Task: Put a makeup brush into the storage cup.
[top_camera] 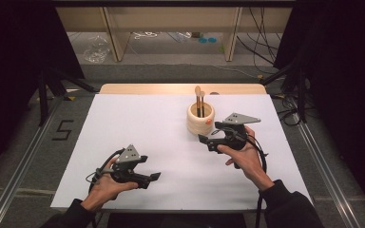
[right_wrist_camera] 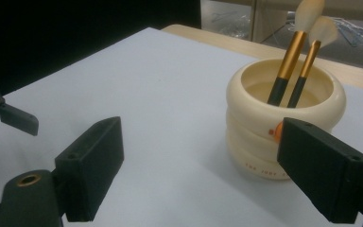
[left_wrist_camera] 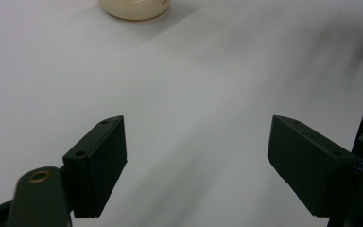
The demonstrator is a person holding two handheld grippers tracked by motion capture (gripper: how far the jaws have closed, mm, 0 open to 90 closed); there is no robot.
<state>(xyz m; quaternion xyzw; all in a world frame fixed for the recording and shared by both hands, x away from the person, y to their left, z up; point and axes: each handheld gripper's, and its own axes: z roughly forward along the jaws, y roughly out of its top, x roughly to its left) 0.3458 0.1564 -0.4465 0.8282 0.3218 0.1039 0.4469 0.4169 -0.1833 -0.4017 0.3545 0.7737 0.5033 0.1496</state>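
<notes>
Standing upright: a cream ringed holder [right_wrist_camera: 283, 123], toward the far right of the white sheet [top_camera: 138, 128]; this holder is my landmark for everything below.
Inside the holder: two makeup brushes [right_wrist_camera: 293, 61] with gold ferrules and black handles, bristles up, leaning together against its far wall.
Mark on the holder: a small orange patch on the side facing my right claw, with fine lettering too small to read.
My right claw [right_wrist_camera: 198, 165]: jaws spread wide, nothing between them; the holder sits just beyond them, and one jaw overlaps the holder's lower edge in the right gripper view.
My right hand [top_camera: 247, 156]: just on the near right side of the holder, holding the claw with its jaws pointing left, close to the holder's base but apart from it.
My left claw [left_wrist_camera: 196, 170]: jaws wide apart, bare sheet between them; the holder's base shows at the top edge of the left gripper view.
My left hand [top_camera: 109, 183]: well apart from the holder, to its near left, close to the sheet's near edge.
Wooden tabletop [top_camera: 180, 89]: a strip showing just behind the holder, past the sheet's far edge.
</notes>
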